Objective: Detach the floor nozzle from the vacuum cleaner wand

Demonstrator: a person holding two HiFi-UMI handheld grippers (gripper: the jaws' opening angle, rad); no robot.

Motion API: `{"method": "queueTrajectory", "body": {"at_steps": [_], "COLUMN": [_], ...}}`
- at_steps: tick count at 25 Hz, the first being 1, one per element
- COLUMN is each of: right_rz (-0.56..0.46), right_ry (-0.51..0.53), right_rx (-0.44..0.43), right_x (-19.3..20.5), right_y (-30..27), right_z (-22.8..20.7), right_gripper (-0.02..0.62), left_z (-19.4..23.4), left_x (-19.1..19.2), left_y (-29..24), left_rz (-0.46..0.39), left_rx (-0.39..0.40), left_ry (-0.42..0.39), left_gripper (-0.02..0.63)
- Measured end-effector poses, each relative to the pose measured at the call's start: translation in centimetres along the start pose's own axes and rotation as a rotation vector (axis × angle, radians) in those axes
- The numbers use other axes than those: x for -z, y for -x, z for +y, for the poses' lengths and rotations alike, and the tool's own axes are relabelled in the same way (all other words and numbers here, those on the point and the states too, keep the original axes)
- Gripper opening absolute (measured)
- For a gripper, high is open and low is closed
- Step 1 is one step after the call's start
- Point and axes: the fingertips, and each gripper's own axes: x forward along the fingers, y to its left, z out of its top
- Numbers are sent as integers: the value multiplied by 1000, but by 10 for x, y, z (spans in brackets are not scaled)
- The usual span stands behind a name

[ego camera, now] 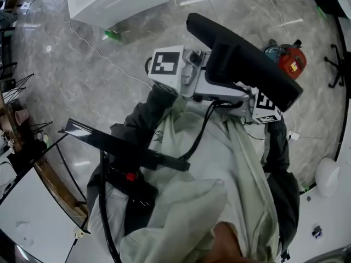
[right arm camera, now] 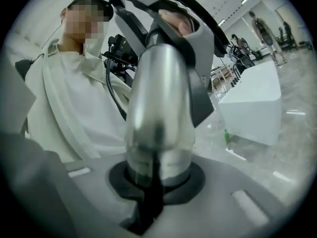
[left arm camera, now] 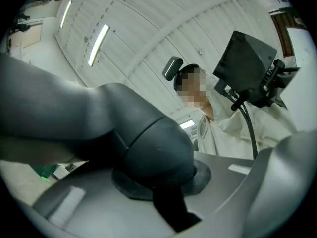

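In the head view a long black floor nozzle [ego camera: 247,59] is held up in front of the person's chest, slanting from upper left to lower right. My left gripper [ego camera: 181,73] and right gripper [ego camera: 258,106], each with a marker cube, sit close together just under it, and their jaws are hidden there. In the left gripper view my left gripper [left arm camera: 163,192] is shut on a thick dark grey neck [left arm camera: 148,148] that bends away to the left. In the right gripper view my right gripper [right arm camera: 153,182] is shut on the silver wand tube [right arm camera: 158,108], which runs up into a grey collar [right arm camera: 198,48].
A white cabinet [ego camera: 118,1] stands at the top with a green object [ego camera: 112,35] by it. A red machine [ego camera: 288,59] and a chair base [ego camera: 337,64] stand on the marble floor at right. A thin cable [ego camera: 93,48] crosses the floor. The person's pale jacket [ego camera: 219,163] fills the lower middle.
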Motion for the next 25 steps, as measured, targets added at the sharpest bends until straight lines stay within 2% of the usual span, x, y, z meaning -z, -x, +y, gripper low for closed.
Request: {"method": "queueTrajectory", "body": {"at_steps": [1, 3, 5, 9, 10, 12, 14, 16, 19, 22, 24, 25], "right_rz": [-5, -13, 2, 35, 37, 41, 45, 44, 27, 5, -6, -9], "right_ry": [-8, -17, -20, -19, -18, -17, -15, -2, 20, 22, 20, 15], "right_rx": [21, 158, 387, 926, 1015, 1096, 1060, 915, 586, 218, 37, -13], "right_x": [-1, -4, -7, -10, -11, -11, -9, -6, -3, 4, 8, 9], "right_y": [1, 3, 8, 33, 39, 47, 44, 34, 17, 9, 8, 7], "right_z": [-4, -18, -38, -73, -77, -81, -80, -72, -46, -13, 1, 3], "right_gripper": [37, 37, 37, 35, 35, 35, 35, 35, 37, 38, 38, 38], "left_z": [6, 21, 31, 50, 55, 61, 62, 54, 31, 8, 0, 2], "left_x": [-1, -5, -8, -11, -11, -10, -8, -7, -6, 1, 9, 10], "left_y": [1, 5, 10, 12, 12, 11, 13, 13, 2, -10, -10, -9], "left_rz": [-7, -16, -17, 15, 25, 38, 39, 35, 31, 38, 58, 57], "left_rx": [-32, -121, -206, -380, -418, -473, -485, -435, -269, -91, -21, -18], "left_ry": [7, 25, 31, 34, 37, 42, 44, 27, -17, -17, 3, 11], "left_gripper": [72, 71, 71, 67, 66, 66, 66, 67, 74, 74, 75, 75]}}
